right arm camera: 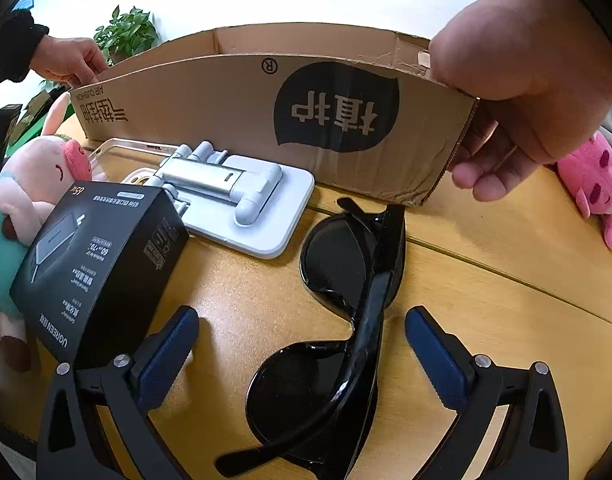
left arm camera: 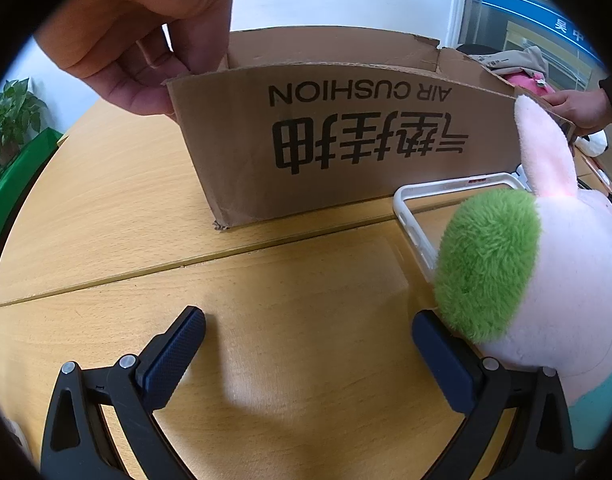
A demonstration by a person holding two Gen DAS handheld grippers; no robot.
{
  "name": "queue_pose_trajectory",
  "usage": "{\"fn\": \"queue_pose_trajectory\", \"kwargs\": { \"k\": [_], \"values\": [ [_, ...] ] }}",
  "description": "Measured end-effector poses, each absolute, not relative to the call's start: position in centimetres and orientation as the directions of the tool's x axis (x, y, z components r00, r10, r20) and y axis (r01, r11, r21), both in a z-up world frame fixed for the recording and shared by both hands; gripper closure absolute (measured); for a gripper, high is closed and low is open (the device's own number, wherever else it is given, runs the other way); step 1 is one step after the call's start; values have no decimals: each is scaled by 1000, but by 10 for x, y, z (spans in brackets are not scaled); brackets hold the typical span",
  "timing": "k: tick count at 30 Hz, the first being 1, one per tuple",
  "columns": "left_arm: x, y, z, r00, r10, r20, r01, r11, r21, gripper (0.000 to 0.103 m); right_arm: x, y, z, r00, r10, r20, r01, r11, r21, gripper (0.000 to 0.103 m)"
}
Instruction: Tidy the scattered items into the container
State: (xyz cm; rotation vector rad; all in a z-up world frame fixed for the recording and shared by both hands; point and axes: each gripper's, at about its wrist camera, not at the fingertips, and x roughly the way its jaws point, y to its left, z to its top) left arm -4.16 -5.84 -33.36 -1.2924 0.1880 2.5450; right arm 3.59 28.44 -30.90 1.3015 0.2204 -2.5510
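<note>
Scattered items are seen on the wooden counter [right arm camera: 486,248] in front of a cardboard box [right arm camera: 234,92], which is held at both ends by bare hands: one hand [right arm camera: 518,76] at the right corner, another hand [left arm camera: 146,36] at the left corner. Black sunglasses [right arm camera: 338,320] are laid folded between the fingers of the right tongs [right arm camera: 302,344], which are spread wide and grip nothing. A black charger box [right arm camera: 102,264] is seen just beside the right tongs' left finger, with a grey phone stand [right arm camera: 242,196] behind it. The left tongs [left arm camera: 308,340] are likewise held open over bare counter, a pink plush toy [left arm camera: 554,264] touching their right finger. A white phone case frame [left arm camera: 418,216] lies beside the box.
</note>
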Motion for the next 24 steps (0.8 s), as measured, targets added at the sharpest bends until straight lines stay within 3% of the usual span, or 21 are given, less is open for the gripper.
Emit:
{"fn": "queue_pose_trajectory", "kwargs": {
  "k": [24],
  "values": [
    [-20,-75,-325,-562,191,-805,-309,-951,-11,0,33,283,-309,-566,-147,-811,272,-962,-15,0]
  ]
}}
